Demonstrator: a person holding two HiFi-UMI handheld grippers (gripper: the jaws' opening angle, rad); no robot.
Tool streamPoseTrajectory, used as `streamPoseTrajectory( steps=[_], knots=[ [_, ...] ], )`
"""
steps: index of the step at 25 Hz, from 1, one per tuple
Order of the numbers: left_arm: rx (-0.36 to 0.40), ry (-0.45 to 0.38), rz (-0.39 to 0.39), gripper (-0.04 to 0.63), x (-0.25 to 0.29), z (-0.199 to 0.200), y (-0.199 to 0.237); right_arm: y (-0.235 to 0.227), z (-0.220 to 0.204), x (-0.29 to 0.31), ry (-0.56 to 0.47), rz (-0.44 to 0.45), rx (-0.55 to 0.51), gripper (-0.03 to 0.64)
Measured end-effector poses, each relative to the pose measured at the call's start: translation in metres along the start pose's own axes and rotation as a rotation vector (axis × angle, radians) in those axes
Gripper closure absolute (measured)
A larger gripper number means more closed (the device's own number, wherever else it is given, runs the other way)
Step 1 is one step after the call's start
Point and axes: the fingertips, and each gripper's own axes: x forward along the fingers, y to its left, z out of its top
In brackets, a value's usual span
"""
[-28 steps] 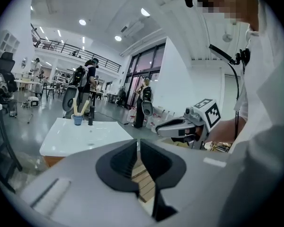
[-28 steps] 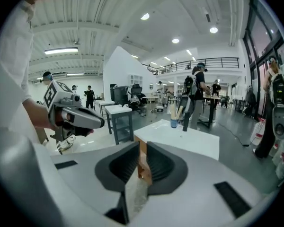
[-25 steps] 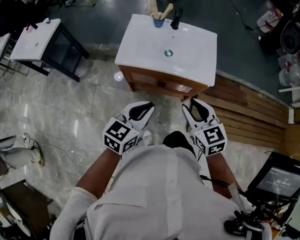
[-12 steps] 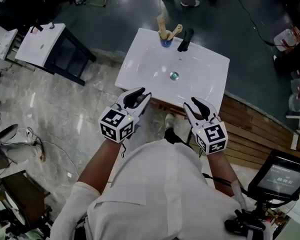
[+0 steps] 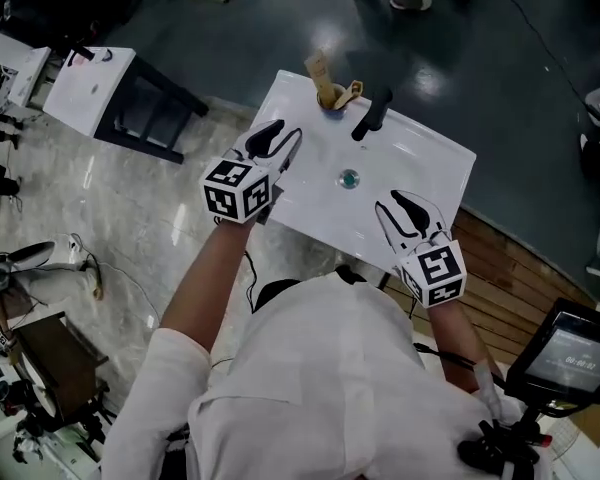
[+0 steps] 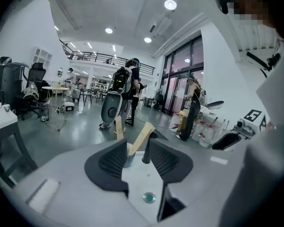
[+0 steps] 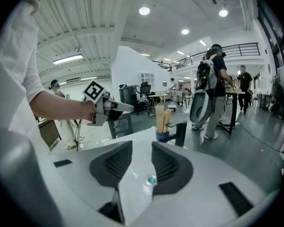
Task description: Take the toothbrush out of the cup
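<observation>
A small blue cup [image 5: 332, 100] stands at the far rim of the white sink [image 5: 420, 163], beside the black faucet [image 5: 372, 115]. Two flat wooden toothbrushes [image 5: 318, 71] lean out of the cup. My left gripper [image 5: 280, 140] hovers over the sink's left part, short of the cup, its jaws opening with nothing between them. In the left gripper view the cup [image 6: 128, 159] and a toothbrush [image 6: 141, 137] show beyond the jaws. My right gripper [image 5: 410, 203] hangs open and empty over the sink's near right, behind the drain [image 5: 350, 179]. The right gripper view shows the cup [image 7: 163, 136] farther off.
A white side table [image 5: 90, 88] stands to the left on the marble floor. A wooden platform [image 5: 510, 258] and a screen [image 5: 565, 358] lie to the right. People [image 6: 125, 91] stand on the dark floor beyond the sink.
Both grippers have travelled forward from above the floor to over the sink. The left one went farther, toward the cup, and its jaws spread from shut to apart.
</observation>
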Motion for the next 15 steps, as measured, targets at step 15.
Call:
streamPoseTrajectory(
  steps=[15],
  knots=[
    [-0.046,0.042,0.022,0.434,0.161,0.031,0.082,-0.092,-0.039,0.006,0.045,-0.058,0.124,0.503]
  ],
)
